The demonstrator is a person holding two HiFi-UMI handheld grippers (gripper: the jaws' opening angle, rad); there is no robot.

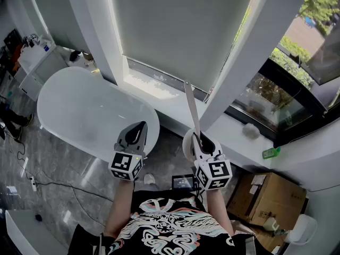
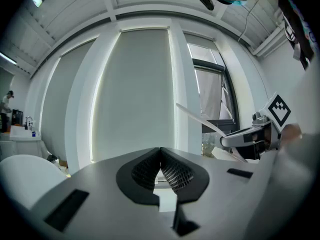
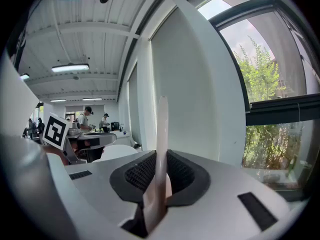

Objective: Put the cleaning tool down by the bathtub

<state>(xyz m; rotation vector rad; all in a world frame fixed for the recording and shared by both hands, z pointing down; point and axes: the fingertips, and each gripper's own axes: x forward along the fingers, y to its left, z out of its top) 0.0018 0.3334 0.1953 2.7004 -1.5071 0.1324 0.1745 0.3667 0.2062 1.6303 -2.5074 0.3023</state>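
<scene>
The cleaning tool [image 1: 192, 109] has a long, thin pale handle that points up and away, with a round white head low beside my right gripper [image 1: 201, 141]. That gripper is shut on the handle [image 3: 162, 134], which runs up between its pads. My left gripper [image 1: 139, 127] is held over the near end of the white oval bathtub [image 1: 79, 110]; its jaws are shut with nothing between them. In the left gripper view, its pads [image 2: 171, 173] meet, and the tool handle [image 2: 200, 119] shows at the right with the right gripper on it.
A wide window with a drawn blind and a white sill [image 1: 234, 137] runs behind the tub. A green bottle [image 1: 271, 153] lies on the sill. A cardboard box [image 1: 271, 198] stands at the right, a white cabinet [image 1: 37, 62] at the far left, and cables [image 1: 32, 182] cross the floor.
</scene>
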